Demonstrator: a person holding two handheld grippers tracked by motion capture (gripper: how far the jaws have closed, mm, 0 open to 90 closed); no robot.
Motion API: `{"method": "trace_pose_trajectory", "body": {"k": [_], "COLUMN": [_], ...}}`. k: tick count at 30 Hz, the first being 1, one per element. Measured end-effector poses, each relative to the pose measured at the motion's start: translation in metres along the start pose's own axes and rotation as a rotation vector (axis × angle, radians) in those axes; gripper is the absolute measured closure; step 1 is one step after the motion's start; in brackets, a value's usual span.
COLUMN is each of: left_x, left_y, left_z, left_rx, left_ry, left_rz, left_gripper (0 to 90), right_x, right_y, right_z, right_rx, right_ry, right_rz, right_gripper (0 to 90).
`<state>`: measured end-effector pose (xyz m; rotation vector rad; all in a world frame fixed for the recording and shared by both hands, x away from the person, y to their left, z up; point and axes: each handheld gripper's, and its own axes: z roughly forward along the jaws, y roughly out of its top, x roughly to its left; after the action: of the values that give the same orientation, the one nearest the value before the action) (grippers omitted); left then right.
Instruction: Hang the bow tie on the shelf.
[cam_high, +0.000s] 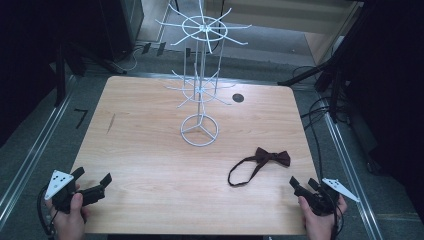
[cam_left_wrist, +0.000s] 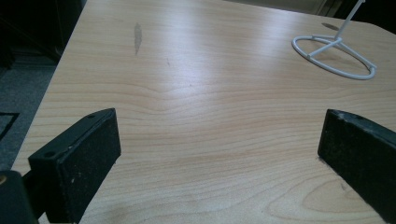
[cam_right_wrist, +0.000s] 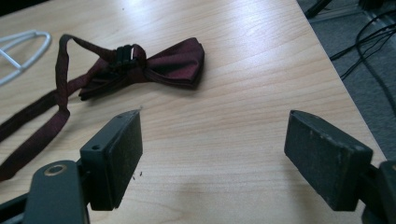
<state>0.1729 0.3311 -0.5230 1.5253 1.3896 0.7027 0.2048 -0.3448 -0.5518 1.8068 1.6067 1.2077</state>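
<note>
Wooden table (cam_high: 150, 150) holds a bow tie (cam_high: 270, 158) beside a wire rack (cam_high: 200, 75).

Wire rack (cam_high: 201, 75): top arms cut by high view's upper edge; base ring (cam_right_wrist: 18, 49) clipped at right gripper view's left. Bow tie (cam_right_wrist: 154, 63) strap runs off same edge. Small dark spot (cam_high: 238, 98) on table (cam_high: 150, 165), can't ID.

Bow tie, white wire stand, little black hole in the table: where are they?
Bow tie (cam_high: 272, 158): high view, on its bow.
White wire stand (cam_high: 200, 130): high view, on its round base.
Black hole (cam_high: 238, 98): high view, its middle.
</note>
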Motion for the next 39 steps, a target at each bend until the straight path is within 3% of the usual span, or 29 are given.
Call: {"method": "trace_pose_trajectory", "body": {"k": [4, 8, 12, 17, 28, 39], "left_x": [0.000, 0.000, 0.000, 0.000, 0.000, 0.000], "left_y": [0.000, 0.000, 0.000, 0.000, 0.000, 0.000], "left_z": [0.000, 0.000, 0.000, 0.000, 0.000, 0.000], "left_rx": [0.000, 0.001, -0.001, 0.001, 0.000, -0.002], "left_ry": [-0.001, 0.000, -0.002, -0.002, -0.003, -0.003], "left_rz": [0.001, -0.001, -0.005, 0.002, 0.002, 0.003], "left_gripper": [0.0, 0.0, 0.0, 0.0, 0.0, 0.0], "right_x": [0.003, 0.000, 0.001, 0.014, 0.039, 0.069], "right_y": [0.000, 0.003, 0.010, 0.025, 0.055, 0.086], "right_z": [0.001, 0.001, 0.000, -0.002, 0.006, 0.035], "right_rx": [0.002, 0.026, 0.053, 0.086, 0.150, 0.249], "right_ry": [-0.018, -0.012, -0.012, -0.007, -0.021, -0.031], "right_rz": [-0.023, 0.005, -0.007, -0.086, -0.165, -0.262], "right_gripper": [18.3, 15.6, 14.8, 13.9, 12.8, 8.4]}}
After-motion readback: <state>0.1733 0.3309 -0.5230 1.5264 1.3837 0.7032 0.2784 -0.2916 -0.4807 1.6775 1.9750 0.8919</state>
